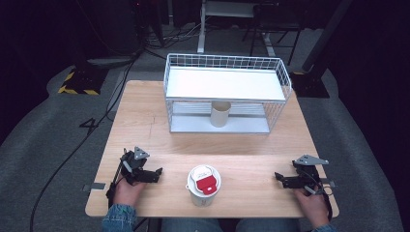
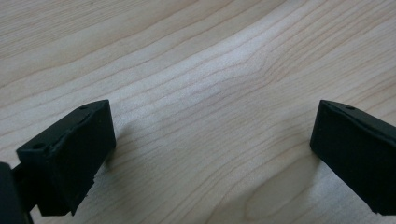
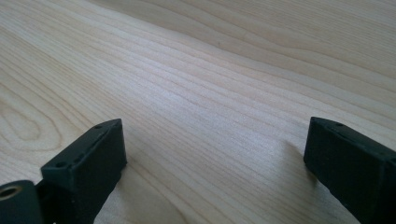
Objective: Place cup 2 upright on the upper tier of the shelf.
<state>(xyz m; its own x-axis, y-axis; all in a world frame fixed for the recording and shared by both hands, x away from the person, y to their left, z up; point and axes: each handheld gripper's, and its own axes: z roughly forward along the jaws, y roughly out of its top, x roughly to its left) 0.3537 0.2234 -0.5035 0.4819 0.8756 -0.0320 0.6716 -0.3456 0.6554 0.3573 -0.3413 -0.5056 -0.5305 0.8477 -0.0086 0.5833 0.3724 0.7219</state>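
Item count, high view: 1 worktop [image 1: 145, 125]; 1 white wire basket rack [image 1: 227, 92]; 2 cups, i.e. 1 beige cup [image 1: 220, 114] under the rack's shelf and 1 white cup w/ red-and-white lid [image 1: 203, 185] at front; 2 hand-held grippers, left hand-held gripper [image 1: 150, 175] and right hand-held gripper [image 1: 285, 180].

One mark can be read: a dark figure "4" [image 1: 89, 125] on the grey floor, off the counter's [image 1: 145, 111] left edge at about nine o'clock from the wire rack. The cup's lid [image 1: 204, 179] near the front edge carries a red patch with small pale markings, too small to read. The yellow-and-black striped base [image 1: 77, 83] at ten o'clock is a hazard pattern with no lettering. Both gripper views show bare wood grain with no writing.
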